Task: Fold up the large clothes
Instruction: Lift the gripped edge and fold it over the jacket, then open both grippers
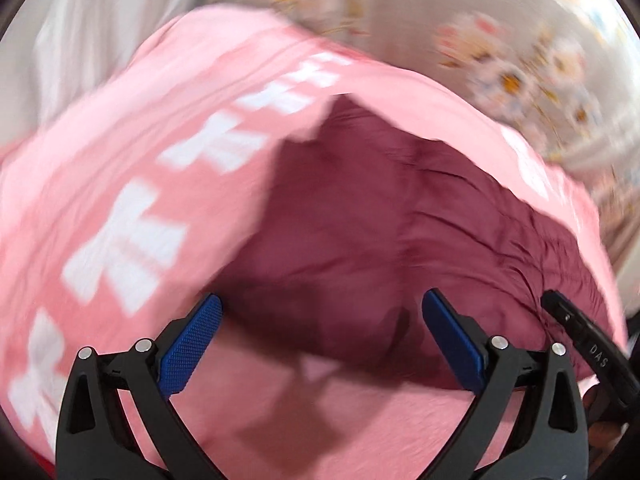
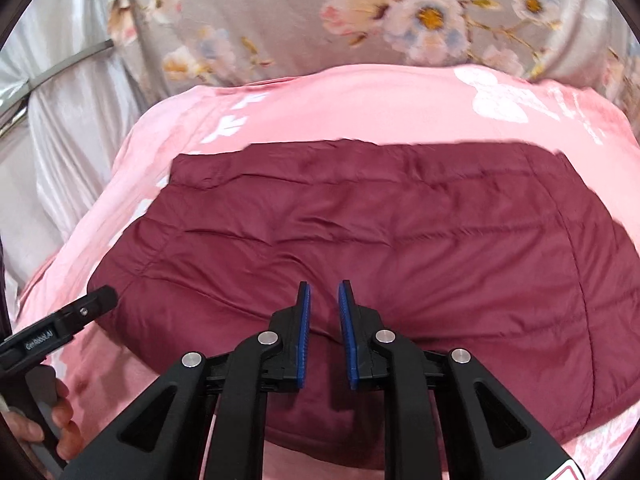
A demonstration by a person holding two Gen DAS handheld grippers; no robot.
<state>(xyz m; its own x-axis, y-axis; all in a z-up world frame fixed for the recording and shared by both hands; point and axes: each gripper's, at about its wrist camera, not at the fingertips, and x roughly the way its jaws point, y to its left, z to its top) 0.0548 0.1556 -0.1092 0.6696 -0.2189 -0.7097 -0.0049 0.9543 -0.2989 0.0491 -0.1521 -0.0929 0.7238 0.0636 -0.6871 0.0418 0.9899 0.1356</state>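
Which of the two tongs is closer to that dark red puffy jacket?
Right. The right tongs hover directly over the maroon jacket, nearly closed and empty. The left tongs, wide open, sit off its edge above the pink sheet.

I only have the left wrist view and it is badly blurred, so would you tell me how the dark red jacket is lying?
Observer: In the right wrist view the jacket lies spread flat on the pink sheet, quilted side up.
Operator: Thank you. Are the right tongs holding it?
Observer: No, the right tongs hover over its near part with a narrow gap between the blue pads and nothing in it.
Operator: And what lies beyond the sheet?
Observer: A flowered grey bedcover, sharp here, with a pale satin curtain at the left.
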